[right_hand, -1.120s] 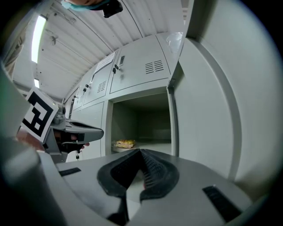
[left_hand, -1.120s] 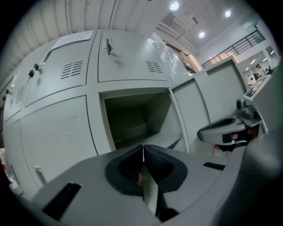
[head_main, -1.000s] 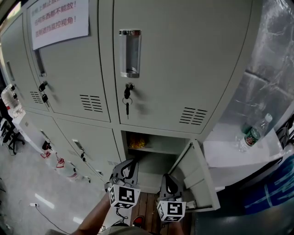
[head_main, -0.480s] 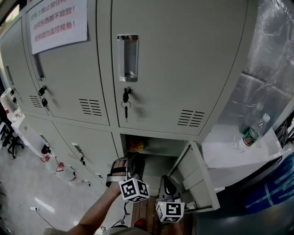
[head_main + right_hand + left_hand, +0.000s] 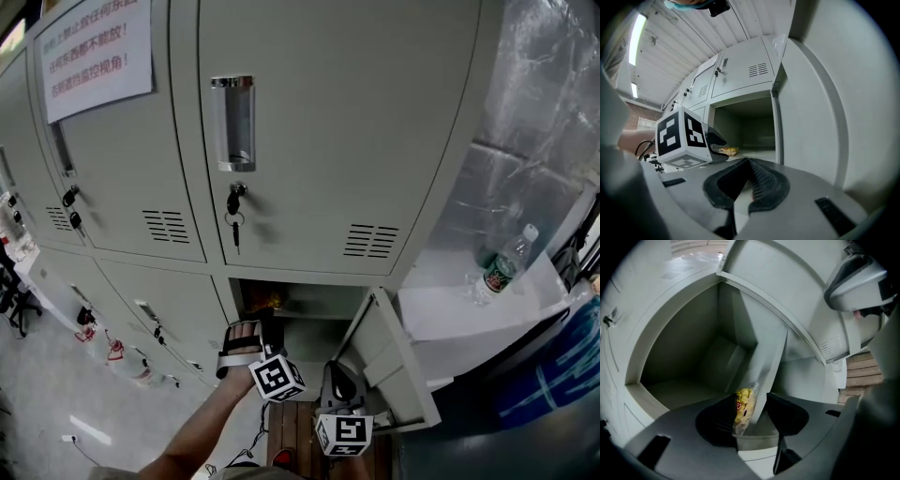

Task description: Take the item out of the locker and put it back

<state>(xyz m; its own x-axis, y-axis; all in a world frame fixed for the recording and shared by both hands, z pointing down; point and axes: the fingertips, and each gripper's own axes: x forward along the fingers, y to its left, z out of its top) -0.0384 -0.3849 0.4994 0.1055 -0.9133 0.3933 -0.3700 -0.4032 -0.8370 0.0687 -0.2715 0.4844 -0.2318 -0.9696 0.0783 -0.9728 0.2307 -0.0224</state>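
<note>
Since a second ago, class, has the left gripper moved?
Yes. Against the open locker compartment, the left gripper has gone forward to its mouth; its jaws are opening, snack bag between them.

Your left tongs [image 5: 251, 330] reach forward on an outstretched bare forearm [image 5: 192, 439], jaws opening, with a yellow snack packet [image 5: 744, 408] loose between them. Your right tongs [image 5: 337, 377] sit nearer you, jaws together, empty.
</note>
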